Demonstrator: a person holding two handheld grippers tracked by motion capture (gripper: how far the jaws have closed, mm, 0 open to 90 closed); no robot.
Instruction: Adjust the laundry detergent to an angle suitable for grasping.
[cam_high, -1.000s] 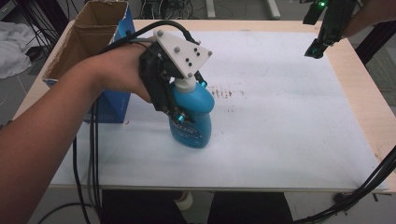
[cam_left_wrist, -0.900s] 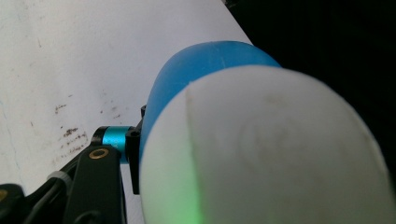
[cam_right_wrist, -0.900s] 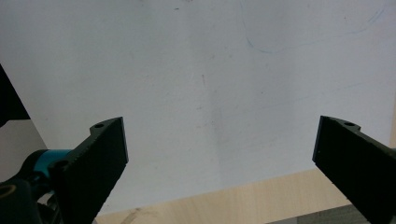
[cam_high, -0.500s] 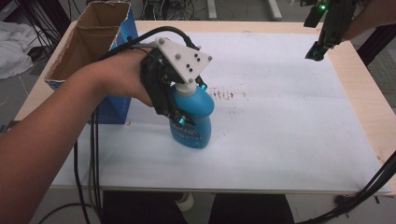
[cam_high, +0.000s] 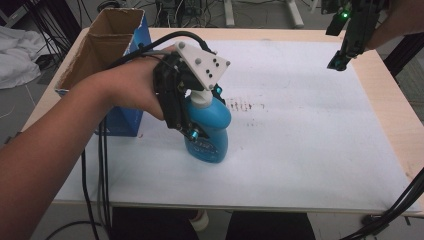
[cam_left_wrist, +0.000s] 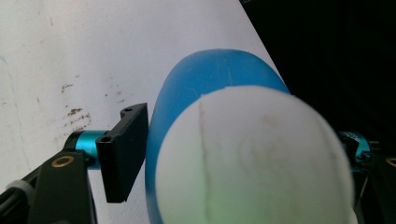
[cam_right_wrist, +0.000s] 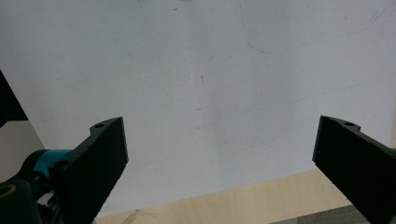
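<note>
- High view: jaws of the left gripper (cam_high: 202, 117) have just been opening around the neck of the blue spray bottle (cam_high: 207, 127), where a second ago they were clamped tight. The bottle stands upright on the white sheet (cam_high: 310, 150) that covers the table (cam_high: 395, 125), just in front of the open cardboard box (cam_high: 100, 55) and beside a patch of brown smears (cam_high: 245, 105). Its place on the sheet looks the same as in the earlier pictures, so I judge it set down and being let go.
- High view: the right gripper (cam_high: 337, 62) hangs over the far right corner, well apart from the bottle, with nothing in it and where it was a second ago.
- Left gripper view: the bottle's white cap (cam_left_wrist: 252, 158) looms blurred between the jaws, with the blue body (cam_left_wrist: 219, 74) behind it. The left pad (cam_left_wrist: 123, 151) stands just beside the blue wall; I cannot tell whether a sliver of gap is there. The right pad is hidden behind the cap.
- Right gripper view: both jaws stand wide apart over bare white sheet (cam_right_wrist: 210, 84) and the table edge (cam_right_wrist: 233, 205), holding nothing.
- Meaning: the release seems under way but perhaps not finished; lifting straight up should clear the cap without tipping the bottle.
</note>
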